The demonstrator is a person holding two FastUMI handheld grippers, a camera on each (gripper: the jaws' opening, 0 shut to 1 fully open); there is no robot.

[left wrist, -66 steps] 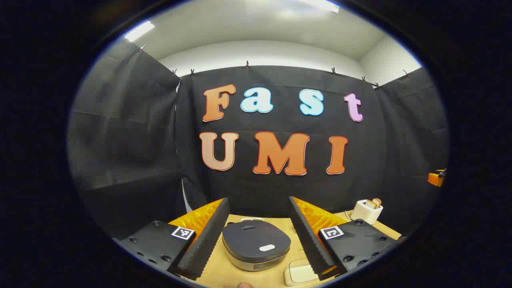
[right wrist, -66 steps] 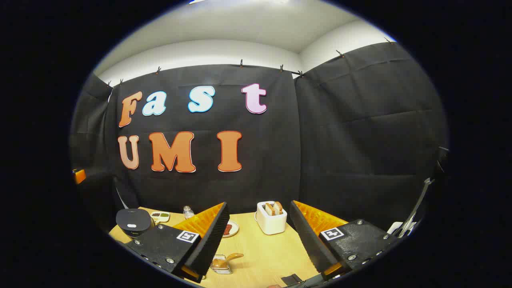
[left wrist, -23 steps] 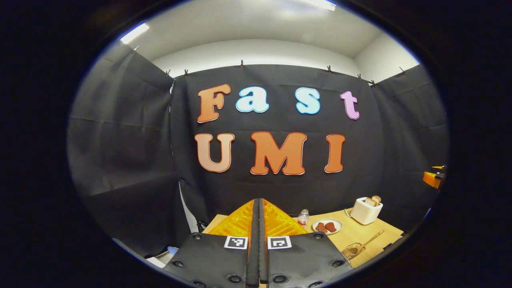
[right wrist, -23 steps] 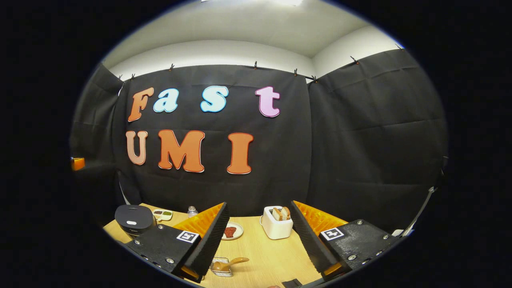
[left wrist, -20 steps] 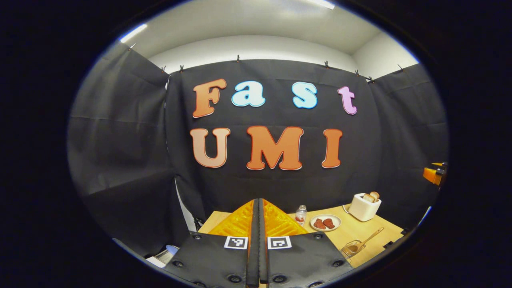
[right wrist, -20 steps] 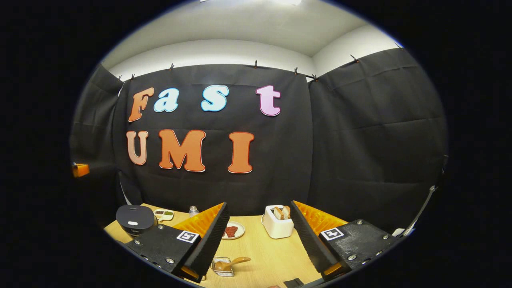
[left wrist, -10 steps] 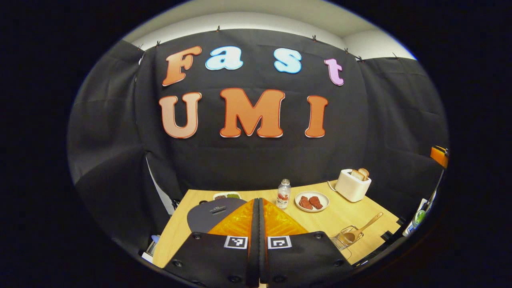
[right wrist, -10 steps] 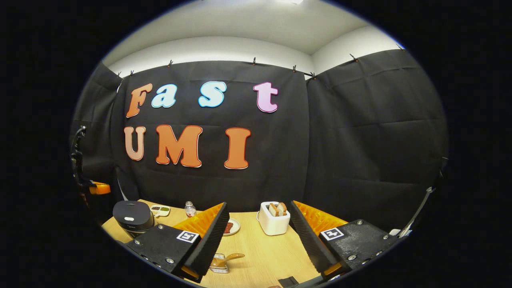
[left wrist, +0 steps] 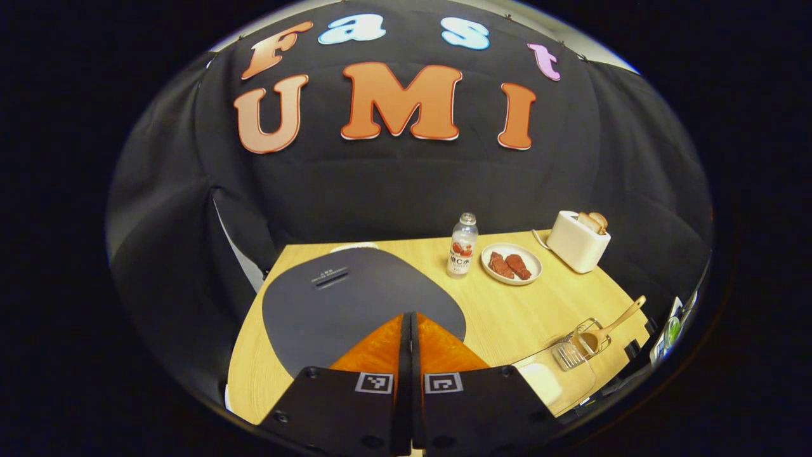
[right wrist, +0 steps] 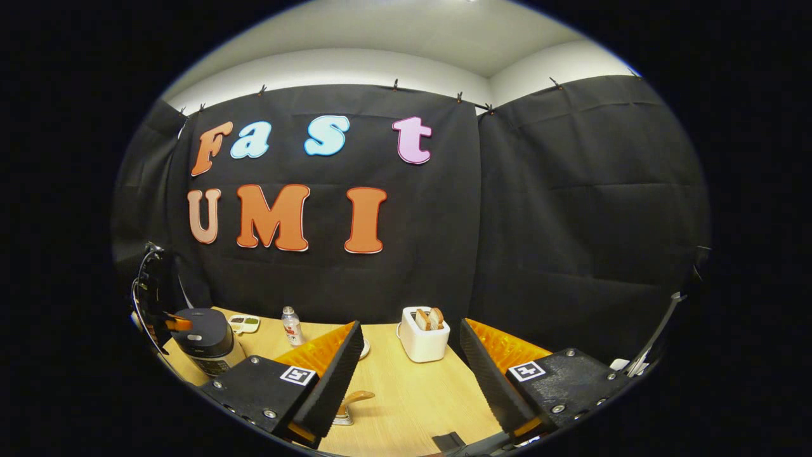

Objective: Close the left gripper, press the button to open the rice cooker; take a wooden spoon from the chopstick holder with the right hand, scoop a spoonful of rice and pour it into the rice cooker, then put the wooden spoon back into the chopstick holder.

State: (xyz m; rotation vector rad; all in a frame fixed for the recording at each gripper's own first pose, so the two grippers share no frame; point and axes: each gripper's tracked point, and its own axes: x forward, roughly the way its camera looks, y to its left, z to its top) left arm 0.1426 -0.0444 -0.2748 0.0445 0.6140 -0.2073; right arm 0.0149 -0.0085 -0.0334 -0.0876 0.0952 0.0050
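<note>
- In the left gripper view, the left tool (left wrist: 410, 324) is seen with its fingers pressed together, nothing between them, poised over the front edge of the rice cooker (left wrist: 355, 304).
- The rice cooker is shown as a dark, rounded, flat-topped lid, still closed, at the left end of the counter (left wrist: 507, 317).
- The wooden spoon (left wrist: 609, 324) is seen leaning in the wire chopstick holder (left wrist: 574, 349) near the counter's right edge.
- In the right gripper view, the right tool (right wrist: 412, 381) is held above the counter with its fingers wide apart and empty.
</note>
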